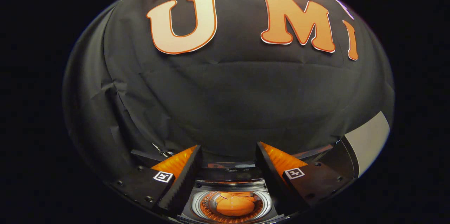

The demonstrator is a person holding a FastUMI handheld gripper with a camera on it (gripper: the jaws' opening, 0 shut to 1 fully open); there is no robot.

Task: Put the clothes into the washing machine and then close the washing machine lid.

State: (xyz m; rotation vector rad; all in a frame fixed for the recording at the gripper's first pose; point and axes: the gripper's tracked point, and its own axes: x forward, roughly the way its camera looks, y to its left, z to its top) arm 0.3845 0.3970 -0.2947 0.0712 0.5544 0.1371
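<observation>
Clothes in the drum, lid not yet closed.

I am holding the gripper [228,162] above the washing machine [197,201], fingers spread wide and empty; the orange garment [235,204] is sitting in the drum between them, so I judge closing comes next.

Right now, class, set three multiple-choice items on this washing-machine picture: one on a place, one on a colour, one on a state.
1. Where is the drum opening?
A. between and below the tongs
B. on the wall
C. behind a hand

2. What colour is the clothing in the drum?
A. blue
B. orange
C. white

3. How are the tongs?
A. shut on the clothing
B. shut on nothing
C. open, holding nothing

Answers: 1 A, the drum shows in the gap between the fingers; 2 B, an orange bundle lies inside; 3 C, the fingers stand wide apart.
</observation>
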